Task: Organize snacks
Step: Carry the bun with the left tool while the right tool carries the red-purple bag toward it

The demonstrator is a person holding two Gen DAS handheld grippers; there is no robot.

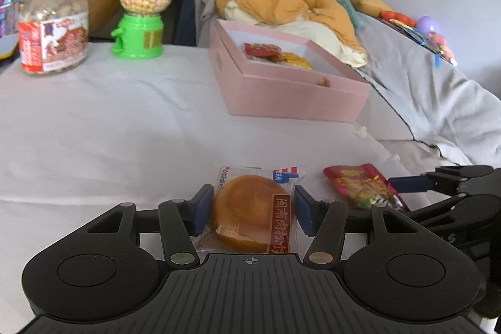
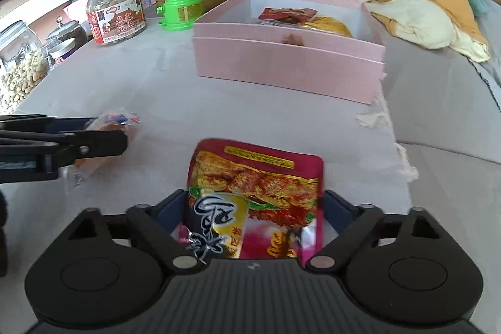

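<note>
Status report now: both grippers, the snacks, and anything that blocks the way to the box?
Left gripper shut on wrapped pastry. Right gripper shut on red snack pouch. Pink box open ahead, two snacks inside. Cloth between is bare.

The gift box [image 2: 288, 64] is pale pink, the candy dispenser [image 1: 141, 11] bright green, the snack pouch [image 2: 253, 196] red and yellow, the tablecloth [image 1: 109, 121] white.

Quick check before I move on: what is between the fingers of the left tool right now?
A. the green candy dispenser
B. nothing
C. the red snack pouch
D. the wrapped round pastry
D: in the left wrist view the left tool has its blue pads against both sides of the wrapped round pastry, while the red snack pouch sits in the right tool.
</note>
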